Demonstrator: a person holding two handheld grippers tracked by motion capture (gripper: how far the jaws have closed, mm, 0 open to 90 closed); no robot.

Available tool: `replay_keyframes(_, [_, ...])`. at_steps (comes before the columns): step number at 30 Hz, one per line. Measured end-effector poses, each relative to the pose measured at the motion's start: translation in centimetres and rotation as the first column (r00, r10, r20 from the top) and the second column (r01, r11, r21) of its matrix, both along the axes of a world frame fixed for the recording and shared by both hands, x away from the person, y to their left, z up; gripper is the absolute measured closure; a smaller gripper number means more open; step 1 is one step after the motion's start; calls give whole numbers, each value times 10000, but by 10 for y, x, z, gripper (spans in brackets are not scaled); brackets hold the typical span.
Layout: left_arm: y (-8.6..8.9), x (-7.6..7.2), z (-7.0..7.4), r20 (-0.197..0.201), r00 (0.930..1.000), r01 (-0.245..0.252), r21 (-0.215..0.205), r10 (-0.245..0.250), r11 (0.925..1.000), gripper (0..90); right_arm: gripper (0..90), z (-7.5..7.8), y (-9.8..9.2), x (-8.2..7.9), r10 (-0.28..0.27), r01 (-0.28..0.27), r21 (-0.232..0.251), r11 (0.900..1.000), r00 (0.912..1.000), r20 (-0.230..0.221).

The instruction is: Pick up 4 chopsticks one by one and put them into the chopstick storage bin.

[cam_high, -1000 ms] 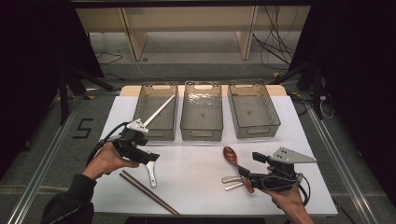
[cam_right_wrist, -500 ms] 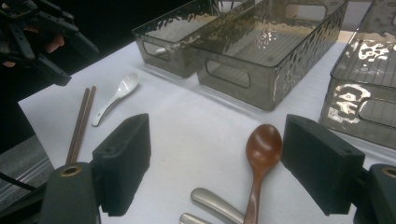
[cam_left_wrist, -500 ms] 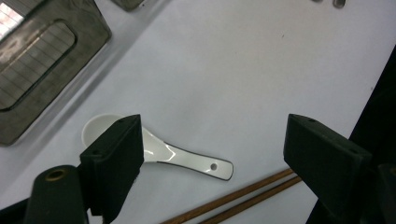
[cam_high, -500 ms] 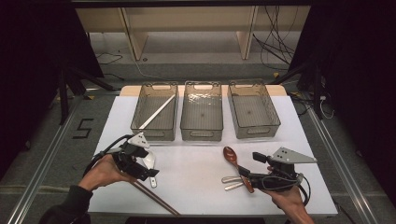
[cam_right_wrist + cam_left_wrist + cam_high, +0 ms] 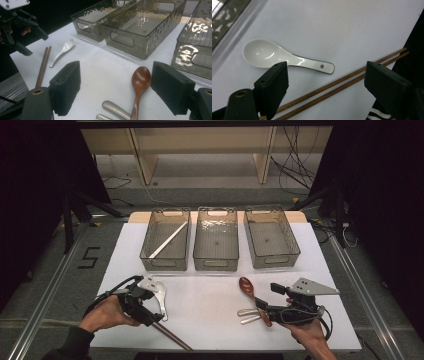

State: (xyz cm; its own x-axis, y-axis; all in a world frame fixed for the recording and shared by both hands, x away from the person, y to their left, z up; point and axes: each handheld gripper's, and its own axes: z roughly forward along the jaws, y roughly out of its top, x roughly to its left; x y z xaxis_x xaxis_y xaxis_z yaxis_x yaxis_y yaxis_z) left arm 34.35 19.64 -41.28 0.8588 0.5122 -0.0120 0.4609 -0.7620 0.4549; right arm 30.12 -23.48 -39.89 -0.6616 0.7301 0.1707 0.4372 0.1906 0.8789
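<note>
My left gripper (image 5: pixel 329 87) is open and hovers low over the table's front left. A white ceramic spoon (image 5: pixel 287 56) and a pair of brown chopsticks (image 5: pixel 342 82) lie just beyond its jaws. In the high view the left gripper (image 5: pixel 150 315) sits beside the white spoon (image 5: pixel 161 297), with the chopsticks (image 5: pixel 172 337) running toward the front edge. My right gripper (image 5: pixel 116 87) is also open, its jaws either side of a wooden spoon (image 5: pixel 140 80) and two metal handles (image 5: pixel 116 107). From above, the right gripper (image 5: pixel 270 299) rests at the front right by the wooden spoon (image 5: pixel 248 287).
Three smoked-plastic bins stand in a row at the back: the left bin (image 5: pixel 165 264), the middle bin (image 5: pixel 216 264) and the right bin (image 5: pixel 272 261). A white chopstick (image 5: pixel 169 240) lies slantwise in the left bin. The table's front edge is close to both hands.
The left gripper let go of the white chopstick in the left bin and drew back toward the front edge, over the white spoon and brown chopsticks. The right gripper stayed put.
</note>
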Motion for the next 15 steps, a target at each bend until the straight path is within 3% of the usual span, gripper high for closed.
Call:
replay_keyframes(8, [5,-8,-11,-213,9996,201,301,-195,9993,190,251,0,1,0,32,-32,-10,10000,10000,12])
replay_keyframes(15, [5,-15,-24,-449,9964,739,596,-713,9955,199,250,0,1,0,55,-55,-19,10000,10000,23])
